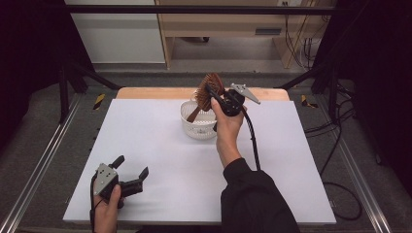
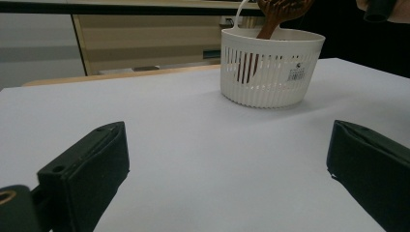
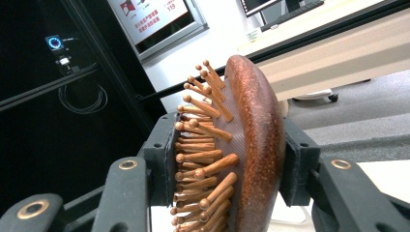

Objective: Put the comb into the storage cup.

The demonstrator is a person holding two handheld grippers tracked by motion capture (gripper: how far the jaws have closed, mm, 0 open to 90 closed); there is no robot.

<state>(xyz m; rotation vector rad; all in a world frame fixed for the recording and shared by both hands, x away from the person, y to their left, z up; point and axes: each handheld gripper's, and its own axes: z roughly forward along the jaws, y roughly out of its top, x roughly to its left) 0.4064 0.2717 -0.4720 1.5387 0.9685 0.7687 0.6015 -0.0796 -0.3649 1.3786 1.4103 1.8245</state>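
The bench (image 1: 160,160) carries a white sheet, and a strip of bare wood shows along its far edge. Near that far edge, about the middle, stands a white slotted basket (image 1: 199,127), round and upright with a thin looped handle at its rim.

Above the basket the right claw (image 1: 212,92) is raised off the bench in the person's right hand (image 1: 228,124), and its cable trails down beside the dark sleeve. Its jaws stand about half open and clamp the head of a brown wooden brush (image 3: 244,145): one pad presses the tips of the wooden pins, the other the smooth rounded back. The brush hangs tilted, head up between the jaws and handle slanting down into the basket.

The left claw (image 1: 131,170) rests low at the near left corner of the bench, well apart from the basket. Its jaws are spread wide with nothing between them, just bare sheet.
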